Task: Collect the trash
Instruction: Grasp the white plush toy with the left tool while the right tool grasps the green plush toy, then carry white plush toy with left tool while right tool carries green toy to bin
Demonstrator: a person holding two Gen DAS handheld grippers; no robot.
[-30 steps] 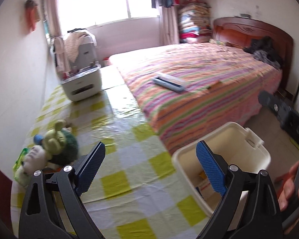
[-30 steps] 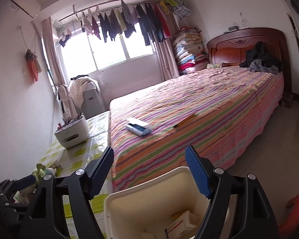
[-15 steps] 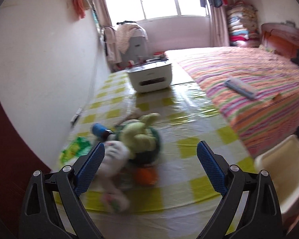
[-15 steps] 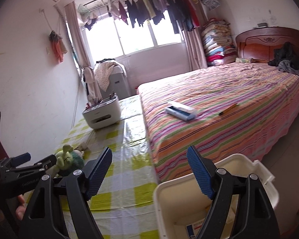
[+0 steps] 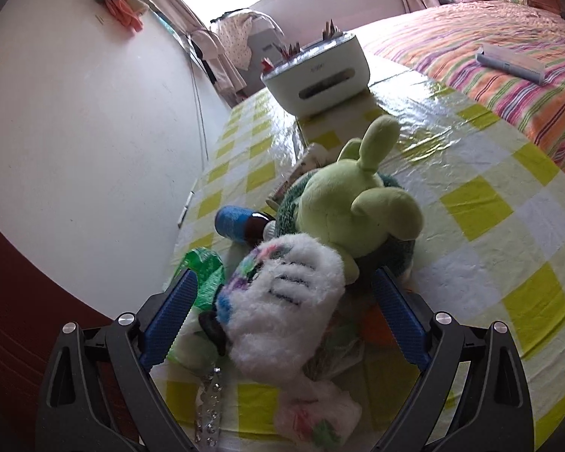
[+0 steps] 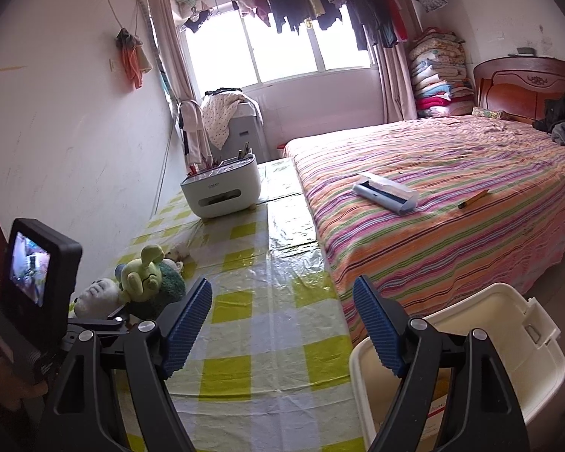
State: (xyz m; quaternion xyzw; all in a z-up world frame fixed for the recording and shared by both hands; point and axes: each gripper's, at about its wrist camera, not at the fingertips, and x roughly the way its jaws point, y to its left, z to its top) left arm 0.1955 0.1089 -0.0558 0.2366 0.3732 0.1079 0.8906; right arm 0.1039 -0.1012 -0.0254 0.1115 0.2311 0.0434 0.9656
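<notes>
Yellow-and-white checked plastic covers the worktop [image 5: 482,203] in front of you. Your left gripper [image 5: 282,310] hangs low over a heap of soft toys near the wall side, its blue fingers [image 5: 169,312] set wide apart; the white plush toy [image 5: 286,301] sits between them, but the pads do not press on it. Against the white one leans a green plush toy [image 5: 350,203], and beside that lies a blue-capped brown bottle [image 5: 241,224]. The trash is mixed in around the toys: a crumpled green wrapper [image 5: 203,275] just beside the left finger, a scrap of clear plastic with coloured print [image 5: 316,414] at the near edge of the worktop, and something orange [image 5: 373,326] tucked under the toys that you cannot make out.

Your right gripper [image 6: 282,324] points over the middle of the worktop with its fingers [image 6: 376,324] also well apart and nothing between them. Just below its right finger stands the cream bin [image 6: 508,339], between the worktop and the striped bed [image 6: 452,196]; a bit of printed card shows inside it. A white printer [image 6: 222,192] sits at the far end of the worktop.
</notes>
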